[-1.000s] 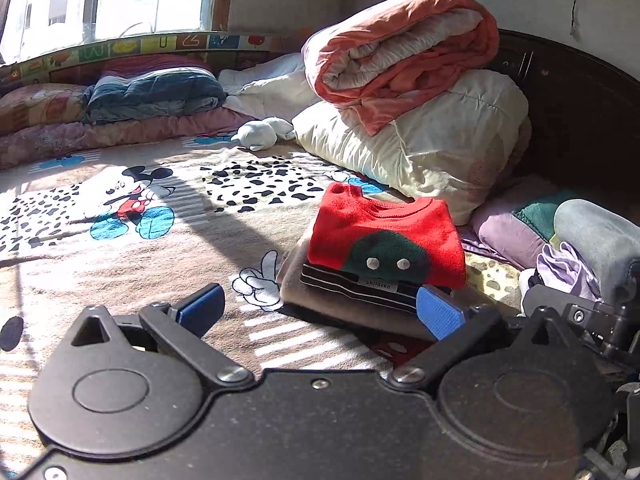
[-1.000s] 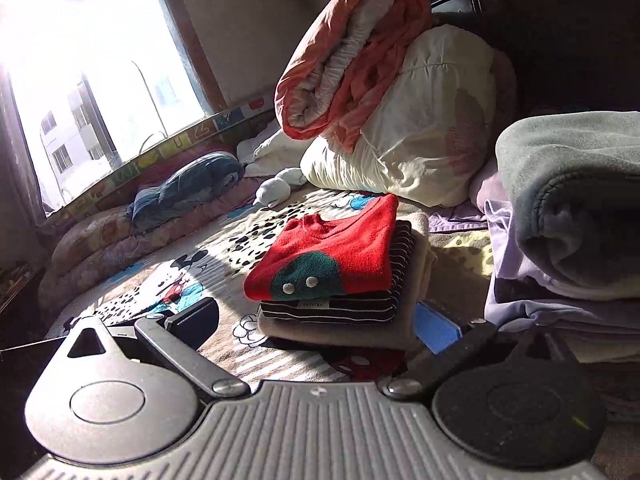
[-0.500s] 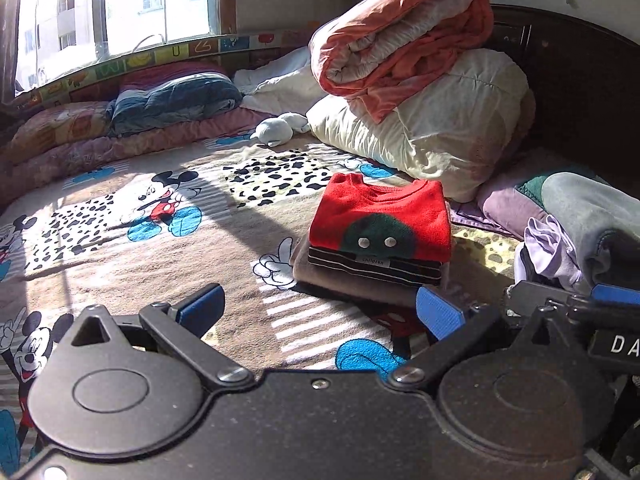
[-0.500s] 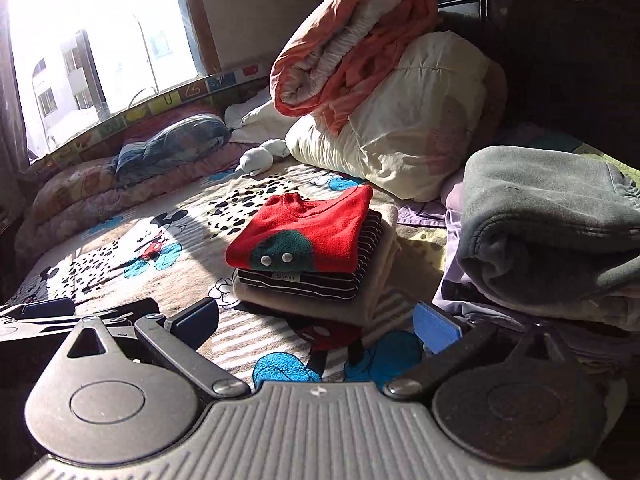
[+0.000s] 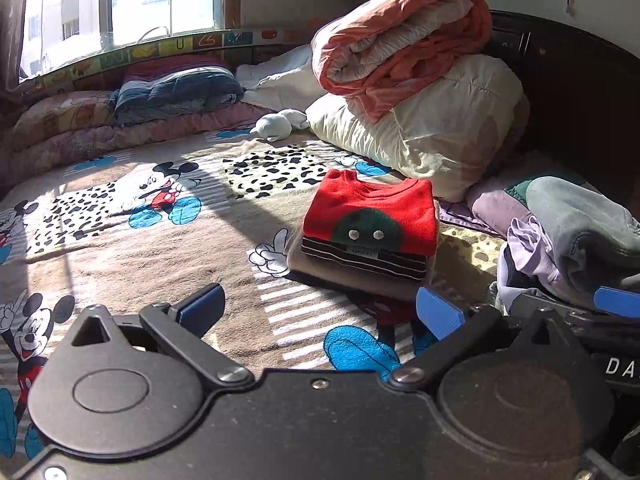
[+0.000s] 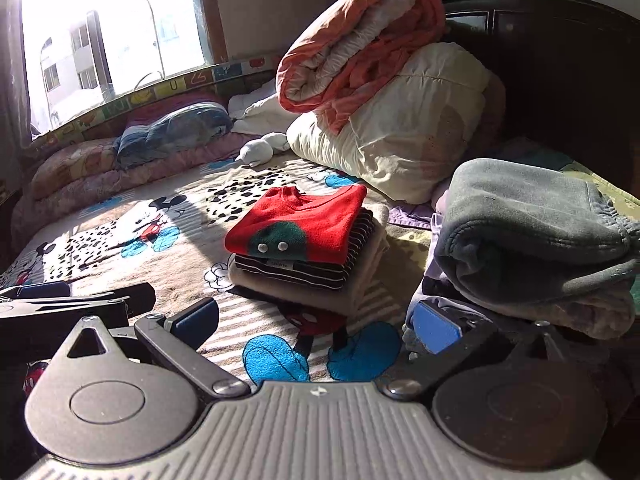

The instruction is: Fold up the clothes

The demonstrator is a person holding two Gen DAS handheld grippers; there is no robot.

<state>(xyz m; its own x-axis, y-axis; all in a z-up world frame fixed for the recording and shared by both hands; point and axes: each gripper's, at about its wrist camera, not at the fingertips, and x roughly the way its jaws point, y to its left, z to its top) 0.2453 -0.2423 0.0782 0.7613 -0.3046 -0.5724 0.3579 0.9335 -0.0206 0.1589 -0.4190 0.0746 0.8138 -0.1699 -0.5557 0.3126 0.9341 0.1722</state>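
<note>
I have both grippers hanging empty above the bed, each with its fingers spread wide. Ahead of my left gripper (image 5: 318,310), slightly toward its right finger, sits the folded stack: a red sweater (image 5: 370,216) on top, a striped garment (image 5: 362,258) under it, and a beige one (image 5: 352,280) at the bottom. My right gripper (image 6: 318,324) sees the same stack ahead, between its fingers, with the unfolded pile (image 6: 532,240) right beside and beyond its right finger.

My worry is that pile. I judge the grey fleece on top to be thick and slack, so a shallow pinch could drag the lilac cloth beneath it, or let the fleece slip out. A wide sweep toward the pile could also nudge the stack askew, since the two lie near each other. The grippers are close together, too, so they could knock.

The right view shows the grey fleece whole and the left gripper's fingers at its lower left edge. The left view gives only the pile's near end, but shows the right gripper's blue pad (image 5: 616,306) at its right edge.
</note>
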